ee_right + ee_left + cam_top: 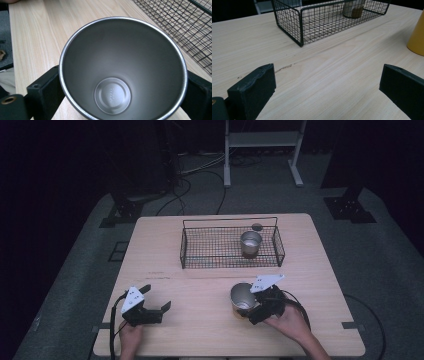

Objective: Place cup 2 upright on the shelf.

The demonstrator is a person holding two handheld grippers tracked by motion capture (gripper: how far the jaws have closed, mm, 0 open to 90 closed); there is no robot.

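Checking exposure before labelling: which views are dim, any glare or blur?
High view: dim, surroundings near black, wooden table and wire basket readable. Left gripper view: bright and even, near jaws slightly soft. Right gripper view: steel cup sharp between the jaws, soft sheen inside, no harsh glare.

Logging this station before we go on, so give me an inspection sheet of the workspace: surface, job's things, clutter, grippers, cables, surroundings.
Surface: light wooden table, a short dark mark near its middle.
Job's things: wire basket holding a metal cup; second metal cup, yellow outside, at the front right.
Clutter: nothing seen.
Grippers: left gripper open, jaws wide over bare wood; right gripper has a jaw on each side of the second cup.
Cables: black cable trailing from the right gripper; more on the floor behind.
Surroundings: dark room, grey floor, white frame beyond.
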